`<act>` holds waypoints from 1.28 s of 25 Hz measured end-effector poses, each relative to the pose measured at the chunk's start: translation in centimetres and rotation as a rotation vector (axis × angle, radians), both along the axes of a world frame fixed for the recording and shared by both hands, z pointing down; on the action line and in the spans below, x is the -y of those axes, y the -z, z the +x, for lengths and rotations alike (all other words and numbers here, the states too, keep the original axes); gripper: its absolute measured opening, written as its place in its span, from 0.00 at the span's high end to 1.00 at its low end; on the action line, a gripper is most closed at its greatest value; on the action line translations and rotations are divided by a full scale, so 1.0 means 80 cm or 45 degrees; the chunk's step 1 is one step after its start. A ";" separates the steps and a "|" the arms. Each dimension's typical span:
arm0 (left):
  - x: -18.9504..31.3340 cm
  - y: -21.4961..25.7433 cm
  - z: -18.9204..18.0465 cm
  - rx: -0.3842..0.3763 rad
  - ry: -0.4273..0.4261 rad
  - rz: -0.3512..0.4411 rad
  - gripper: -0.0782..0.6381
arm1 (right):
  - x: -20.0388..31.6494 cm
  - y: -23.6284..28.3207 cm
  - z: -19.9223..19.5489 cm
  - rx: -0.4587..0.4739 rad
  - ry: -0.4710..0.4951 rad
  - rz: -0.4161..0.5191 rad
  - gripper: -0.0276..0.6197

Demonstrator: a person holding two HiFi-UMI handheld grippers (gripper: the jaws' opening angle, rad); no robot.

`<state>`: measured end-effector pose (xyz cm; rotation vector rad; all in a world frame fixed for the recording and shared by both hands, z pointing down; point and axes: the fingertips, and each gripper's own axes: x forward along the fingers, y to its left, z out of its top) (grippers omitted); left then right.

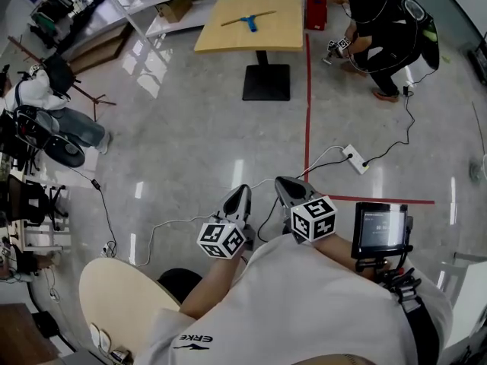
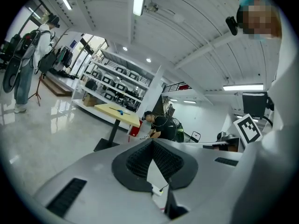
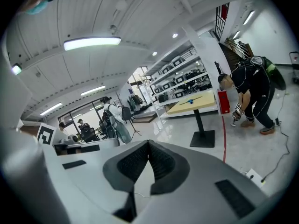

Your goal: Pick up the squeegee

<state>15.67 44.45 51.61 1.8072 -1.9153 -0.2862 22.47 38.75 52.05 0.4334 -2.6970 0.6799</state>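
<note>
The squeegee (image 1: 249, 19), with a blue head and a long thin bar, lies on a yellow square table (image 1: 228, 40) far across the floor. It shows small in the left gripper view (image 2: 120, 111) and in the right gripper view (image 3: 190, 101). My left gripper (image 1: 243, 190) and right gripper (image 1: 280, 181) are side by side close to my body, pointing toward that table, well short of it. In each gripper view the dark ribbed pads meet at the tips with nothing between them: left gripper (image 2: 153, 141), right gripper (image 3: 148, 143).
A person in black (image 1: 380, 29) crouches right of the table beside a red box (image 1: 314, 4). A red tape line (image 1: 307, 112) runs along the floor. A power strip (image 1: 354, 159) and cables lie ahead. A round table (image 1: 114, 295) is at my lower left, shelves at the back.
</note>
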 end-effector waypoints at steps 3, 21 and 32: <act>0.053 -0.010 -0.005 0.020 0.010 -0.008 0.88 | 0.053 -0.011 -0.008 0.015 0.021 -0.003 0.95; 0.121 0.003 -0.041 -0.019 -0.068 -0.023 0.88 | 0.119 0.002 -0.042 0.002 -0.087 -0.033 0.95; 0.239 -0.014 -0.154 -0.040 -0.238 0.025 0.88 | 0.220 -0.024 -0.154 -0.039 -0.214 -0.038 0.95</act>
